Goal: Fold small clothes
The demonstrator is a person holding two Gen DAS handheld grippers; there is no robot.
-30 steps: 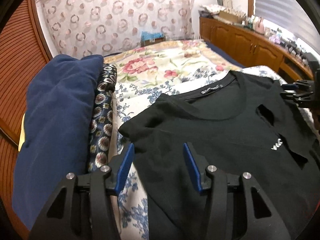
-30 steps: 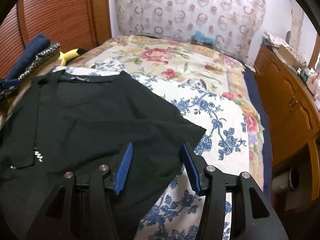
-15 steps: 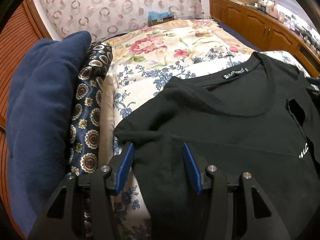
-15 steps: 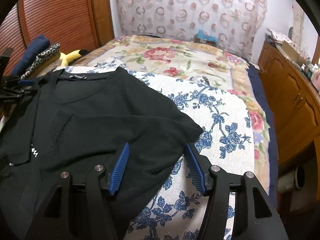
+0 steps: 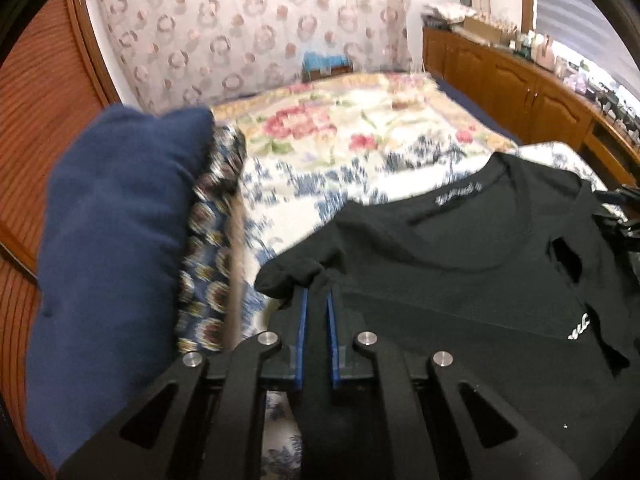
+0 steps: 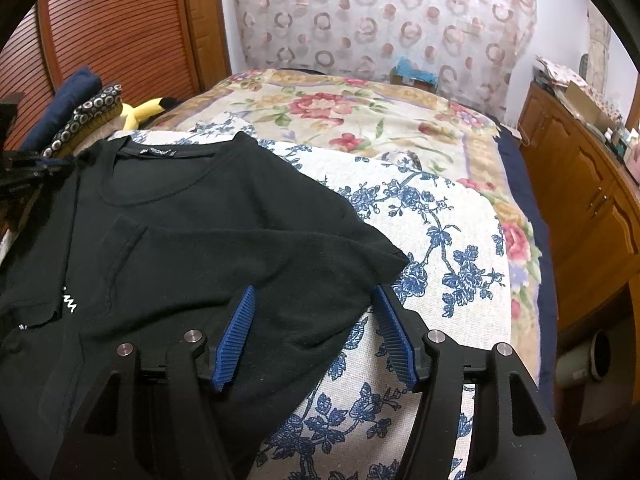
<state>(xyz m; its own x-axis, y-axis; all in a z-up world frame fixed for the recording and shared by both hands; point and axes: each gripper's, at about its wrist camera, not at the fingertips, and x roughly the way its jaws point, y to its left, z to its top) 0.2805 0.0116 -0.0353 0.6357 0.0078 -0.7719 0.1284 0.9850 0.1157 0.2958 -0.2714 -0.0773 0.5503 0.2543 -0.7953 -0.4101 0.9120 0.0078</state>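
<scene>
A black t-shirt (image 5: 460, 280) lies front up on the flowered bed cover, neck toward the far end; it also shows in the right wrist view (image 6: 180, 248). My left gripper (image 5: 316, 300) is shut on the shirt's left sleeve, which bunches just past the blue pads. My right gripper (image 6: 314, 292) is open, its blue pads straddling the shirt's right sleeve near its hem. Each gripper shows faintly at the edge of the other's view.
Folded navy cloth (image 5: 112, 248) and a patterned dark cloth (image 5: 208, 264) are stacked left of the shirt. A yellow plush toy (image 6: 140, 112) lies behind them. Wooden cabinets (image 6: 592, 200) run along the bed's right side; a slatted wooden door (image 6: 120, 28) stands left.
My left gripper has closed on the shirt's left sleeve and the view blurs with motion. My right gripper stays open over the right sleeve, slightly closer.
</scene>
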